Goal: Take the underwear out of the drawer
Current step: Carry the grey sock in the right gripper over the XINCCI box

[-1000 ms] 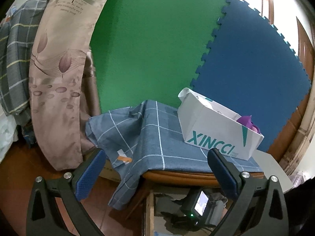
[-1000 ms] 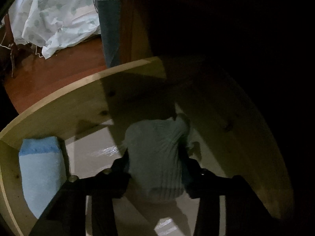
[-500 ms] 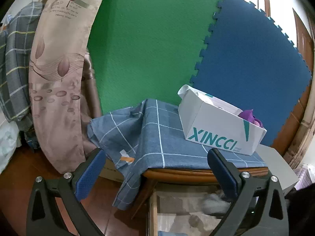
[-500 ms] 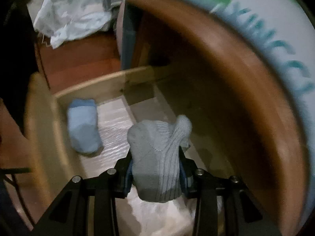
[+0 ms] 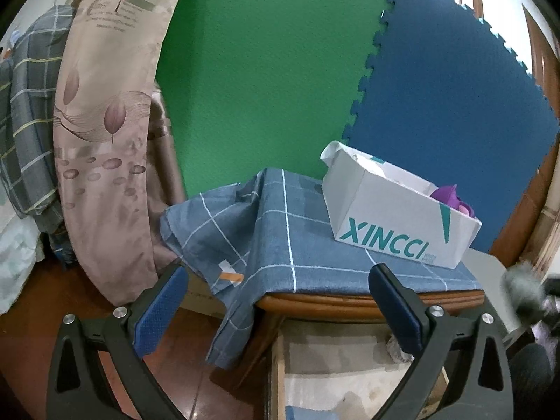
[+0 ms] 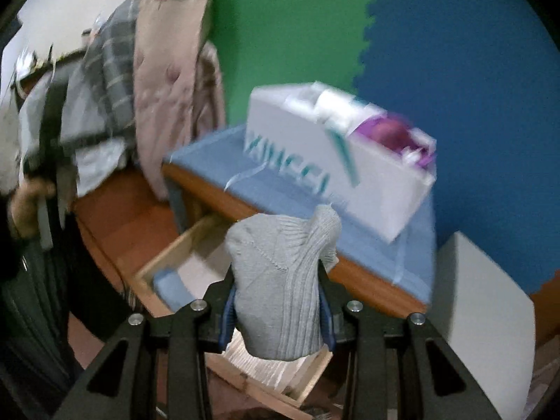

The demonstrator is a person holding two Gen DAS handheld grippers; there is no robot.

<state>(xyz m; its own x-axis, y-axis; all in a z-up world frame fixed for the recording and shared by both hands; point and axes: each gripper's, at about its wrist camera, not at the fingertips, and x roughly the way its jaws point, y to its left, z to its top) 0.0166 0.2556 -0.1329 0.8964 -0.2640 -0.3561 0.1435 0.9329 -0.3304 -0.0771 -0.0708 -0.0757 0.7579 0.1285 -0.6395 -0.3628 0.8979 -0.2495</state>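
box (image 5: 395,224) on cloth (image 5: 280,238), right part of table (image 5: 315,302) | drawer (image 6: 168,262) open below table front | folded item (image 6: 171,285) in drawer's left end | curtain (image 5: 105,140) left of table

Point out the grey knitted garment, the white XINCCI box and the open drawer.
grey knitted garment (image 6: 280,280): right wrist view, ribbed middle between the jaws.
white XINCCI box (image 5: 392,224): left wrist view, printed front wall.
open drawer (image 6: 168,259): right wrist view, pale wooden side wall.
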